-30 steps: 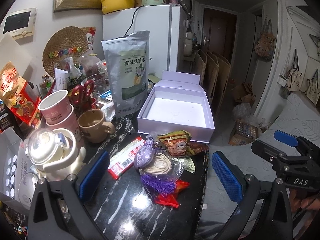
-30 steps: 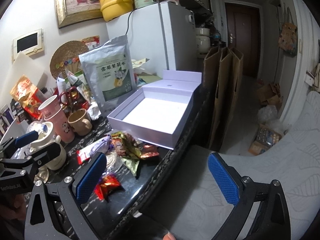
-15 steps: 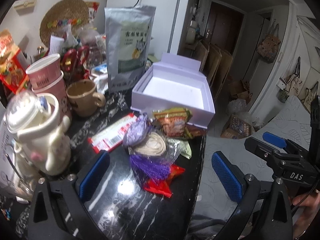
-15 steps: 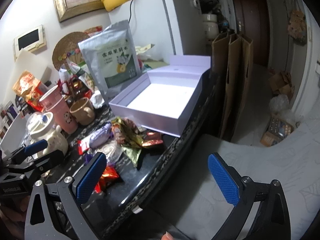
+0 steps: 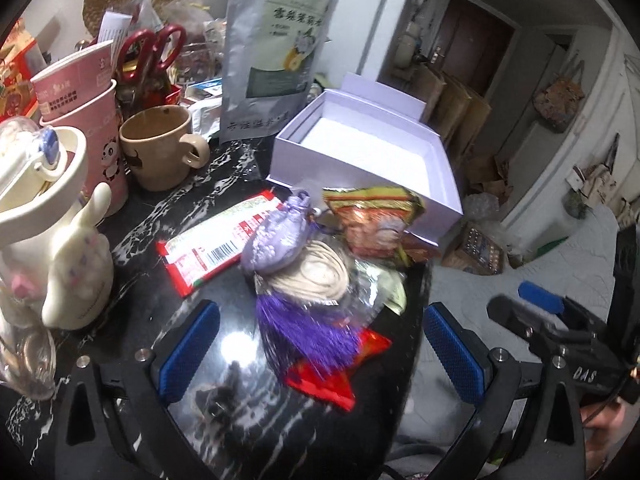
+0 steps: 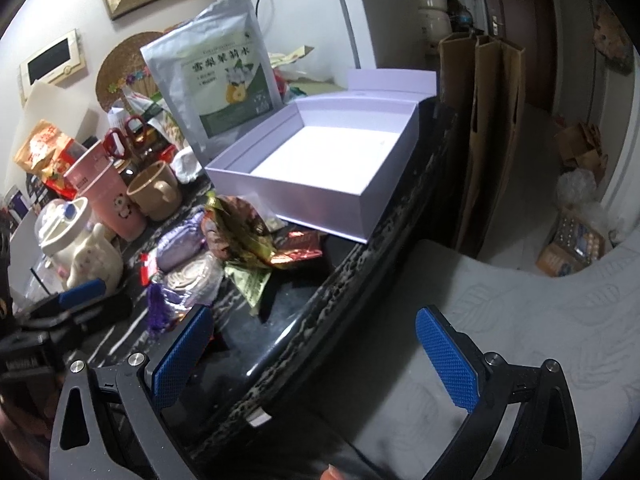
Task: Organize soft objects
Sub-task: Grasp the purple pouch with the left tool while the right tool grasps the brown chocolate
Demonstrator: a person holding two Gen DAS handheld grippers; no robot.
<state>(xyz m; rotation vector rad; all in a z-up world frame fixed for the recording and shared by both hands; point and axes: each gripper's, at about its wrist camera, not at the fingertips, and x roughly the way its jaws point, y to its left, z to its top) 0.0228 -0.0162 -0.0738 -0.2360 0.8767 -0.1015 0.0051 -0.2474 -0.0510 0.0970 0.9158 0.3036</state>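
A pile of soft items lies on the black marble counter (image 5: 224, 364): a lilac sachet (image 5: 276, 236) with a purple tassel (image 5: 308, 328), a beige coil in clear wrap (image 5: 316, 276), a red-and-white packet (image 5: 216, 244), an orange snack bag (image 5: 376, 216) and a red foil wrapper (image 5: 332, 376). An open, empty white box (image 5: 368, 160) stands behind the pile. My left gripper (image 5: 320, 352) is open, just above the tassel. My right gripper (image 6: 316, 356) is open and empty at the counter's right edge, near the pile (image 6: 240, 240) and the box (image 6: 332, 160).
A silver pouch (image 5: 280, 44), a brown mug (image 5: 156, 152), pink cups (image 5: 80, 100) and a white teapot (image 5: 52, 232) crowd the left side. Brown paper bags (image 6: 488, 120) lean past the counter edge (image 6: 352, 288). A pale patterned cushion (image 6: 520, 340) lies to the right.
Both grippers have moved forward and down toward the pile. The tassel now lies between the left fingers. Nothing has been taken hold of.
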